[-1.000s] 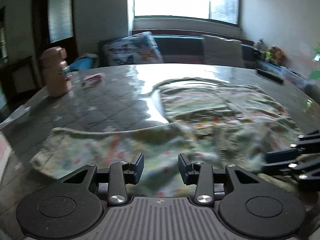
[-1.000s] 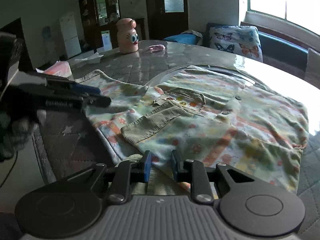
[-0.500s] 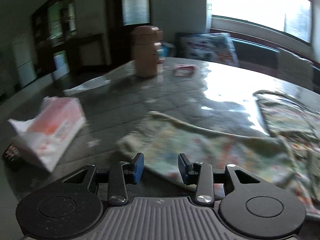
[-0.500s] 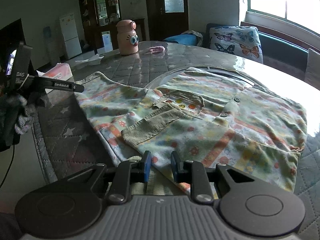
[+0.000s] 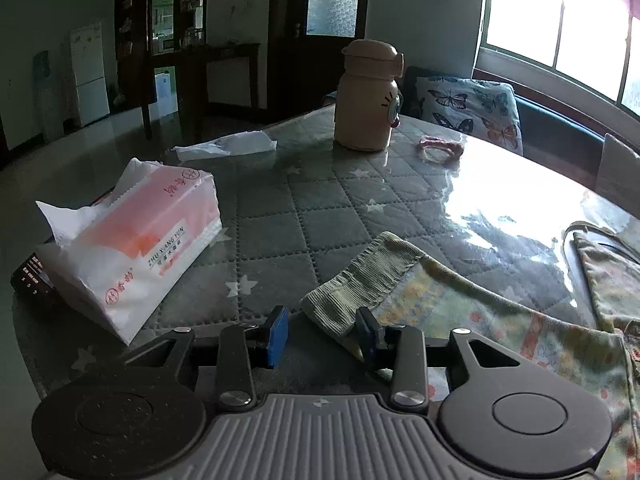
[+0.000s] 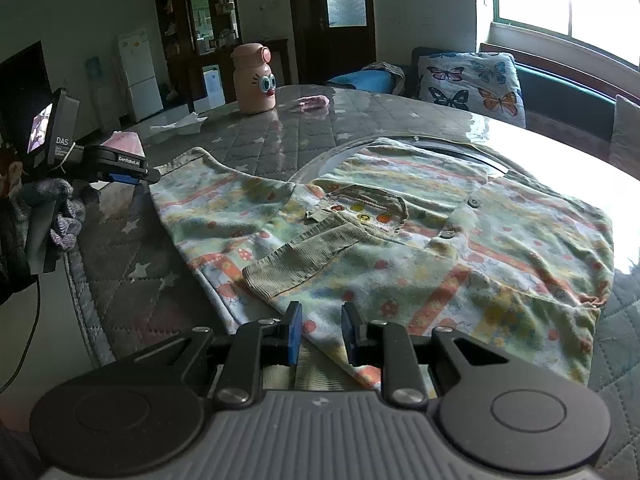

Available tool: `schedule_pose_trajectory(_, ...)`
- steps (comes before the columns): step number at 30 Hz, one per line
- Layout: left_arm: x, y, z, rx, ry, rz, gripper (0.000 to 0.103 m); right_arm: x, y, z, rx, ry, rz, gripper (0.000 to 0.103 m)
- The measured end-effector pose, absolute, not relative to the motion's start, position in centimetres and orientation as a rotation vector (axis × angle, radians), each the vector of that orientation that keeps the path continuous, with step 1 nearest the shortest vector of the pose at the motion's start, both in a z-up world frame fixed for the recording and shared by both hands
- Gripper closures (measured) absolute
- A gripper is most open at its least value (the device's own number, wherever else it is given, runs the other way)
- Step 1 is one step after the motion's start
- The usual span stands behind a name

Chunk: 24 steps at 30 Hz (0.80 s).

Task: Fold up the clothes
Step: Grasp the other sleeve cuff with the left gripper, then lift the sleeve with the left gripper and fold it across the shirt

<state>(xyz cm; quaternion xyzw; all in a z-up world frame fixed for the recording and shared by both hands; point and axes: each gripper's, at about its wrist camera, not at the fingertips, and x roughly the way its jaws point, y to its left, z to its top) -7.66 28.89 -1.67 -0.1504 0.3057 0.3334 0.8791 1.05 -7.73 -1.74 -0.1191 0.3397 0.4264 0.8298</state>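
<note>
Sleeve cuff (image 5: 360,280) lies between closing left claw (image 5: 322,334) pads, sleeve running rightward; right claw (image 6: 320,330) clenches shirt (image 6: 460,248) hem on worktop (image 5: 280,216)

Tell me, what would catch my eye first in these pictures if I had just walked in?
Most likely the flowered child's shirt spread over the quilted table, one sleeve cuff lying between the fingers of the left gripper, whose jaws are closing. Next, the pink bottle with cartoon eyes standing at the table's far side, and the pink tissue pack near the left edge.
</note>
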Motion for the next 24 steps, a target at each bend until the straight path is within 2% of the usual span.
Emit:
schedule_pose_trajectory(6,-8.1,29.5,-1.6,-0.388,0.609,0.695,0.066,1.1,-8.1,-1.6,-0.241,0.72,0.892,0.082)
schedule_pose_trajectory(11,-8.1,30.1,-1.7,-0.406,0.601,0.684,0.077,1.1,-8.4,-1.6,-0.233,0.72,0.885,0.082)
schedule_pose_trajectory(16,-7.8,30.3,-1.7,-0.418,0.592,0.666,0.096,1.1,-8.4,-1.7,-0.228,0.724,0.882,0.082)
schedule_pose_trajectory(24,-8.3,26.6,1.4,-0.384,0.51,0.539,0.099,1.4,-9.2,-1.3,-0.191,0.721,0.861,0.082)
